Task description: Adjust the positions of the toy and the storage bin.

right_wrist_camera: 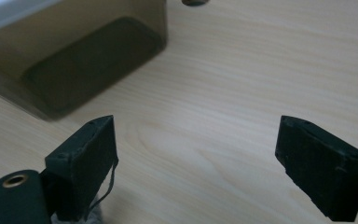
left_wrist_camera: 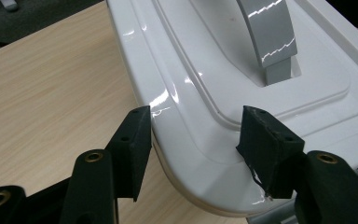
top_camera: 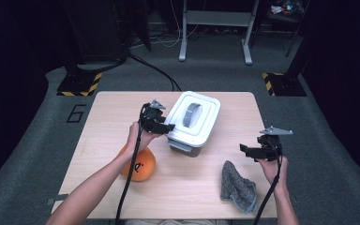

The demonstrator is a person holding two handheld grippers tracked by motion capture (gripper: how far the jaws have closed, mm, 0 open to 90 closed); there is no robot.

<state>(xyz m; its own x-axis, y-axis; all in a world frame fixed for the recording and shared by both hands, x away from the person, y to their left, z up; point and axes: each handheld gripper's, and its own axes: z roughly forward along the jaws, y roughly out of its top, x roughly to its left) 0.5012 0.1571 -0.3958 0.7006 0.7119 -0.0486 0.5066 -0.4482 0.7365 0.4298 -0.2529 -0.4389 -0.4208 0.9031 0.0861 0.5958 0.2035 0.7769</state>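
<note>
A white box (top_camera: 194, 124) with a grey handle (top_camera: 192, 115) on its lid stands at the middle of the table. My left gripper (top_camera: 168, 127) is at the box's left side. In the left gripper view its jaws (left_wrist_camera: 193, 135) straddle a corner of the white lid (left_wrist_camera: 200, 84), one pad beside the rim and the other over the top, with no clear squeeze. My right gripper (top_camera: 244, 150) hangs above the table's right part. Its jaws (right_wrist_camera: 196, 154) stand wide apart over bare wood with nothing between them.
An orange ball (top_camera: 138, 164) lies under my left forearm at the table's (top_camera: 98, 122) front left. A grey cloth (top_camera: 238, 185) lies crumpled at the front right, just left of my right hand. The box's dark see-through base (right_wrist_camera: 74, 60) shows ahead of the right gripper.
</note>
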